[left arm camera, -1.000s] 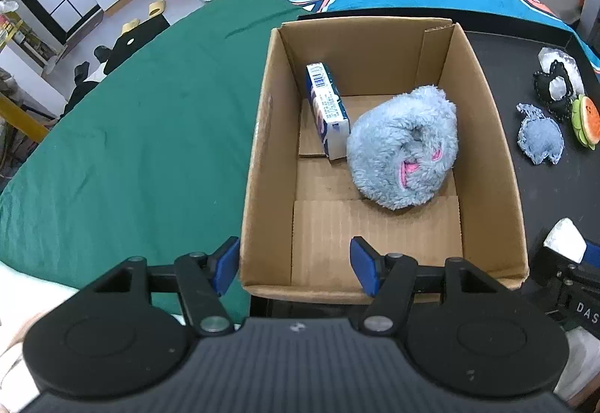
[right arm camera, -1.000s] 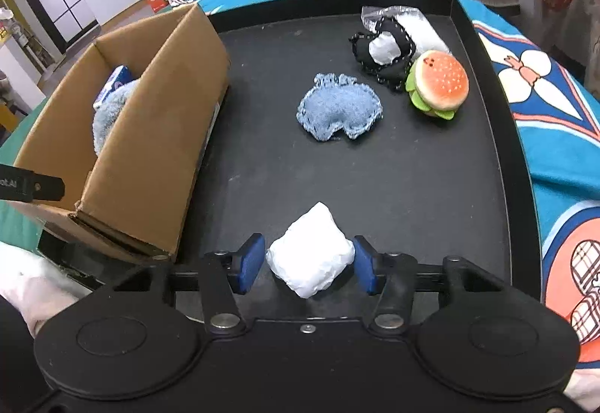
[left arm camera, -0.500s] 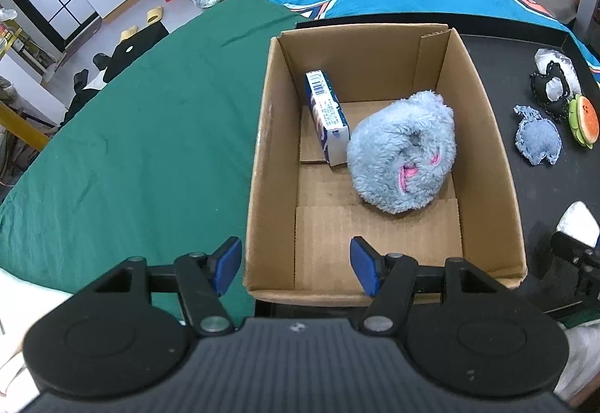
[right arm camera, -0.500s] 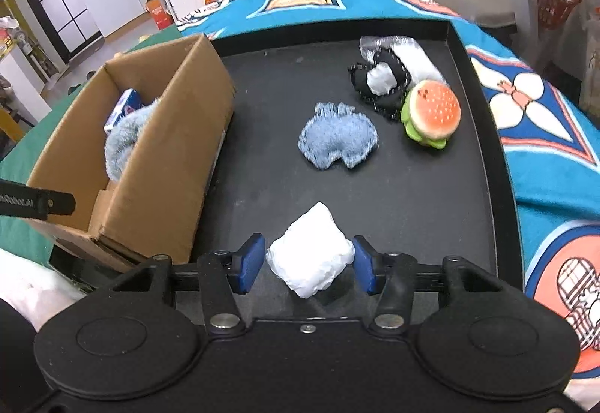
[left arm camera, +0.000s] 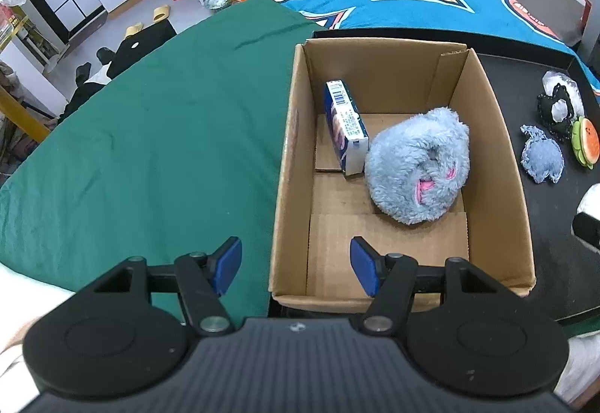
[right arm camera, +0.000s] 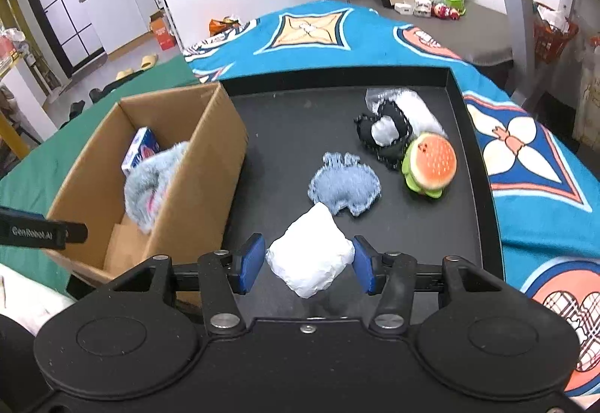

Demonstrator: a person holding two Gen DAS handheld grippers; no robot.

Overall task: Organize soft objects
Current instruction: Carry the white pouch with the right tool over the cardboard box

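Observation:
My right gripper [right arm camera: 306, 265] is shut on a white soft pillow-like pack [right arm camera: 310, 255], held above the black tray [right arm camera: 285, 113]. On the tray lie a blue denim cushion [right arm camera: 345, 188], a burger plush [right arm camera: 431, 165] and a black-and-white plush [right arm camera: 386, 132]. A cardboard box [left arm camera: 296, 135] at the tray's left holds a fluffy blue plush [left arm camera: 418, 165] and a blue-white carton [left arm camera: 345, 128]. My left gripper [left arm camera: 294, 268] hangs open over the box's near left corner, with nothing between its fingers. The white pack [left arm camera: 590, 199] shows at the left wrist view's right edge.
A green cloth [left arm camera: 150, 150] covers the surface left of the box. A blue patterned blanket [right arm camera: 525, 158] lies behind and right of the tray. A clear plastic bag [right arm camera: 408, 102] sits behind the black-and-white plush. The room floor beyond has slippers and boxes.
My right gripper has risen with the white pack, so the tray and box look farther away. The left gripper has stayed in place, open.

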